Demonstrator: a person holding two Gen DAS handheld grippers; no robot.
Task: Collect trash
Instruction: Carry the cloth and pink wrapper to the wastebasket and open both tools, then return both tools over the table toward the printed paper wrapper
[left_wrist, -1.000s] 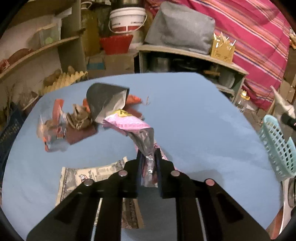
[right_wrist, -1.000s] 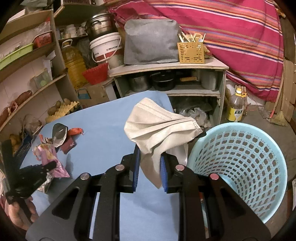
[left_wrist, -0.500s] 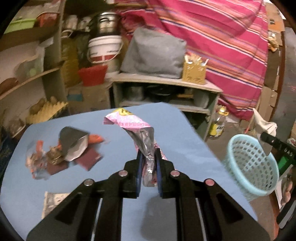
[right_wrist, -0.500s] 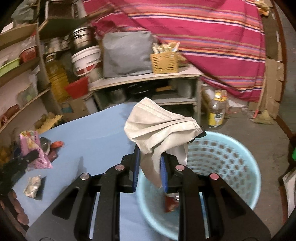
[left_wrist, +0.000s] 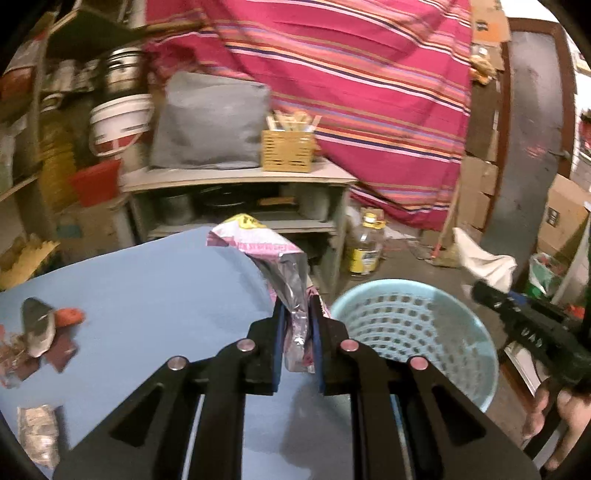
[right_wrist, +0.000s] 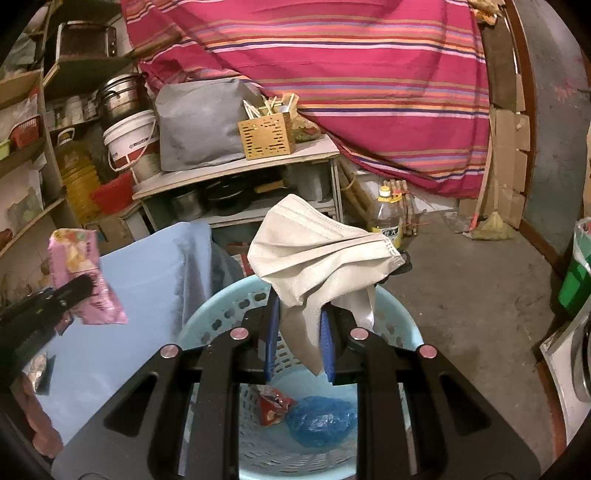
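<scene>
Surface (left_wrist: 155, 295): blue cloth-covered top, loose scraps (left_wrist: 44, 332) left at its far-left side.
Basket (right_wrist: 221, 314): pale blue perforated plastic bin just off the surface edge, already holding a red wrapper (right_wrist: 271, 406) and blue bag (right_wrist: 319, 424).
Right claw (right_wrist: 297, 347): clamped on a crumpled beige face mask (right_wrist: 317, 251), poised above the basket, likely for dropping.
Left claw (left_wrist: 295, 339): pinching a pink-and-silver foil snack packet (left_wrist: 284, 273), near the basket rim, not over it.

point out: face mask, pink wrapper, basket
face mask (right_wrist: 317, 251): right wrist view, middle of its pleated fabric.
pink wrapper (left_wrist: 255, 242): left wrist view, its pink printed top.
basket (right_wrist: 221, 306): right wrist view, its left perforated rim.
</scene>
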